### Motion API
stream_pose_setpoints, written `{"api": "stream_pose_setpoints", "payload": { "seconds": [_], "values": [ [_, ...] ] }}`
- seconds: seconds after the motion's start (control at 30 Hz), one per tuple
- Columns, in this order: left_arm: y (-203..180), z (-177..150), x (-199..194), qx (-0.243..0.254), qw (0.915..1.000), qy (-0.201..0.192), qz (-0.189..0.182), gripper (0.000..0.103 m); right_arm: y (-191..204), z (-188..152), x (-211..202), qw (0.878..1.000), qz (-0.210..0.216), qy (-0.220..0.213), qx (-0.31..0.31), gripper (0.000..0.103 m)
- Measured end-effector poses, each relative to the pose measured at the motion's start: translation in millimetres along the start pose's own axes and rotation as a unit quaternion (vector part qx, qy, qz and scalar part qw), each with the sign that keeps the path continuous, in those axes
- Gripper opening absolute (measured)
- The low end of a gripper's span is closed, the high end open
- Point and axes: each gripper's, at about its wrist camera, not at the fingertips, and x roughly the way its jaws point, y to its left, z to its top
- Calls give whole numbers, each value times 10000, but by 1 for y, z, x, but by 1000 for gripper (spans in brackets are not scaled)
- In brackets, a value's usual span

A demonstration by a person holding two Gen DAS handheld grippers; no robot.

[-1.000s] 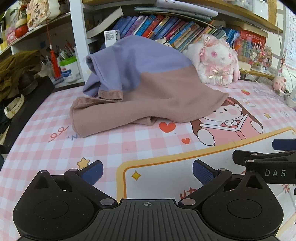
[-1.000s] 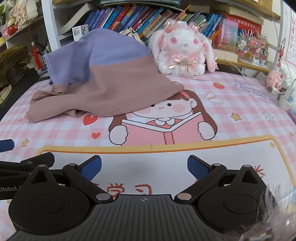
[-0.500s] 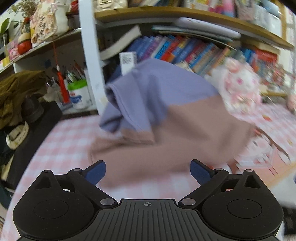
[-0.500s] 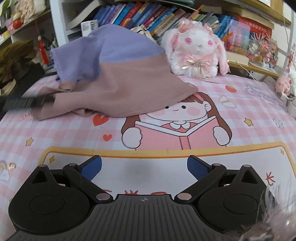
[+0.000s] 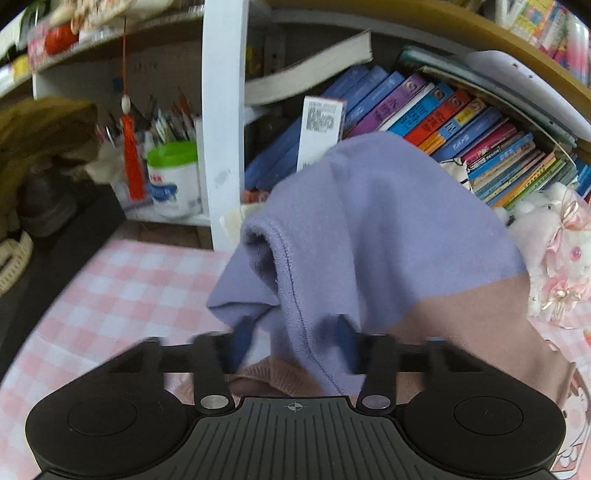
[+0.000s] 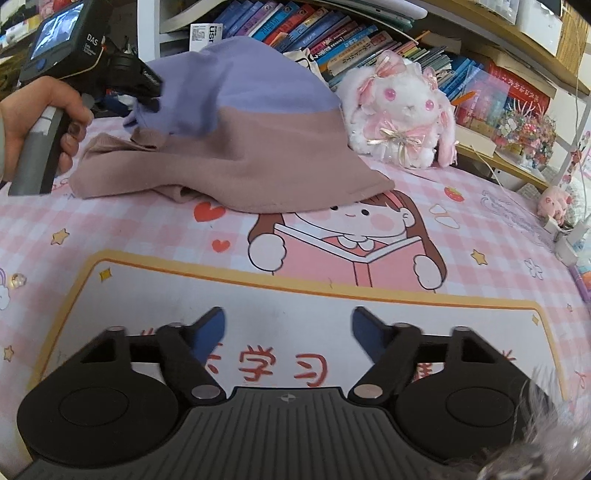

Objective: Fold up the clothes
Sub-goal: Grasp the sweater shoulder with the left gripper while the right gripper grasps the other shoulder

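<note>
A crumpled sweater [image 5: 388, 229], lilac on top and dusty pink below, lies heaped at the back of the pink checked mat [image 6: 147, 229]. My left gripper [image 5: 293, 347] is at its left end, jaws closing, with a lilac fold and seam filling the gap between the blue pads. The right wrist view shows the sweater [image 6: 236, 110] with that left gripper [image 6: 147, 99] at its lilac edge, held by a hand [image 6: 37, 118]. My right gripper [image 6: 288, 332] hovers over the mat's white panel near the front, jaws closing on nothing.
A white plush rabbit [image 6: 399, 110] sits right of the sweater against a shelf of books [image 6: 332, 33]. A white shelf post [image 5: 221, 129], a green-lidded pen tub [image 5: 173, 177] and dark clothes [image 5: 40, 147] stand at the back left.
My left gripper has travelled forward from the mat's front to the sweater's lilac end and narrowed its jaws around a fold. The right gripper's jaws have also narrowed, its place hardly changed.
</note>
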Motion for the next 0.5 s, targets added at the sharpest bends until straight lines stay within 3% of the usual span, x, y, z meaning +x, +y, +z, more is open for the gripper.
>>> {"api": "stream_pose_setpoints", "payload": {
  "seconds": [0.03, 0.07, 0.23, 0.37, 0.5],
  "values": [
    [5, 0, -2, -136, 9997, 18, -199, 5, -1, -1, 0, 10000, 7, -3, 21, 61],
    [10, 1, -3, -271, 9988, 36, -398, 5, -1, -1, -1, 10000, 22, -11, 35, 59],
    [11, 9, -68, -72, 9885, -674, -1354, 4, 2, 2, -6, 9993, 264, -243, -113, 59],
    [0, 19, -133, 18, 9704, -1124, -2136, 4, 8, 10, -14, 9961, 628, -560, -260, 61],
    [-12, 21, -188, 101, 9437, -1466, -2963, 4, 16, 19, -29, 9892, 1010, -946, -484, 70]
  ]
}}
